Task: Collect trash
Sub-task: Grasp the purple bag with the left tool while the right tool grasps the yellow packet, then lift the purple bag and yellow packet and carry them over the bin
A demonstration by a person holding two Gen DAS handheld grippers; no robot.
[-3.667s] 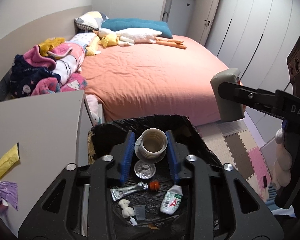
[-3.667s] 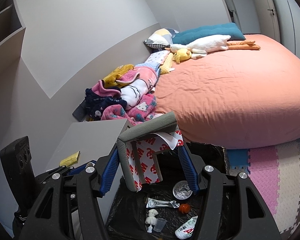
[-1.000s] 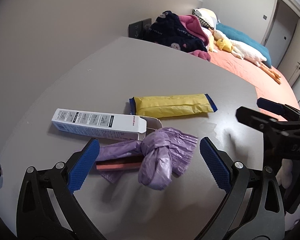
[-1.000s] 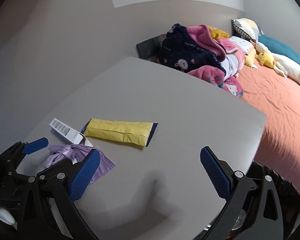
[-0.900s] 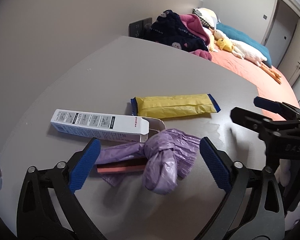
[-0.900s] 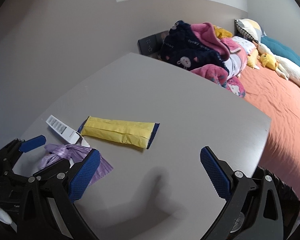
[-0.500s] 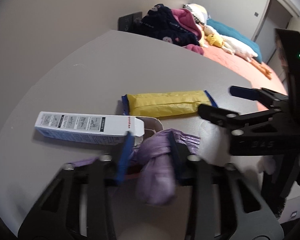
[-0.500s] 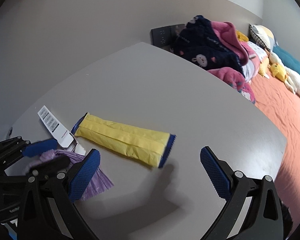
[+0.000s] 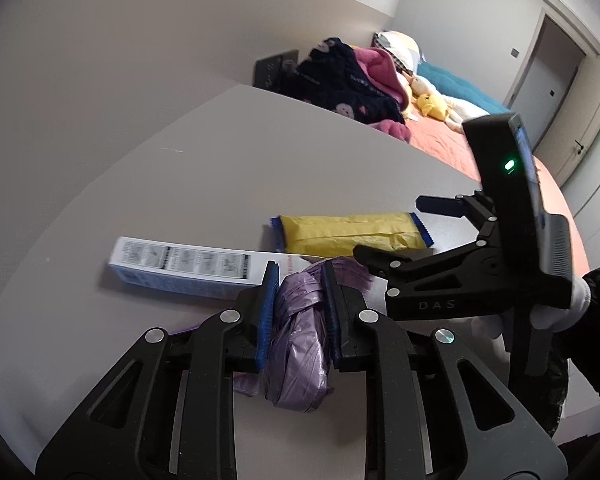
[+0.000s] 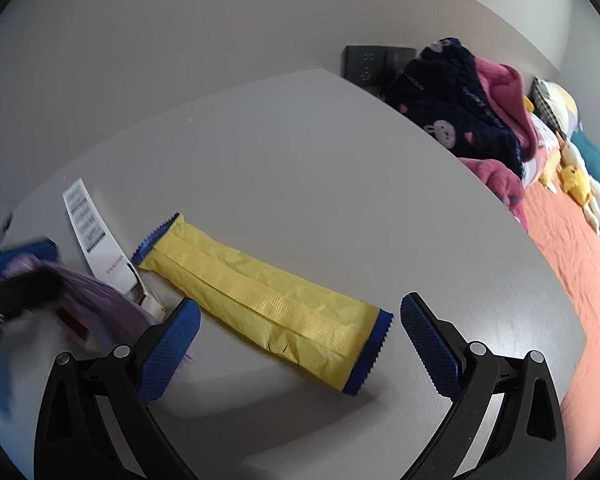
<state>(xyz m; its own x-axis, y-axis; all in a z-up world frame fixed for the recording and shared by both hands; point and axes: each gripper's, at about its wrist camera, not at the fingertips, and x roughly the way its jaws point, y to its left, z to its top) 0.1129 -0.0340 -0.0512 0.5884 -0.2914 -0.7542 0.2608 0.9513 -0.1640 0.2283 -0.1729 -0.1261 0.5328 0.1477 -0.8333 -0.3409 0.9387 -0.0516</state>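
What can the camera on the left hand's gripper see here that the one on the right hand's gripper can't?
Only the left wrist view shows the left gripper shut on the knotted purple plastic bag, its jaws having just closed, and the whole right-hand tool with its green light.

Only the right wrist view shows the right gripper open above the near end of the yellow wrapper with blue ends, not touching it.

Both show that wrapper, the long white and blue carton, the grey tabletop, and the heap of dark blue and pink clothes.
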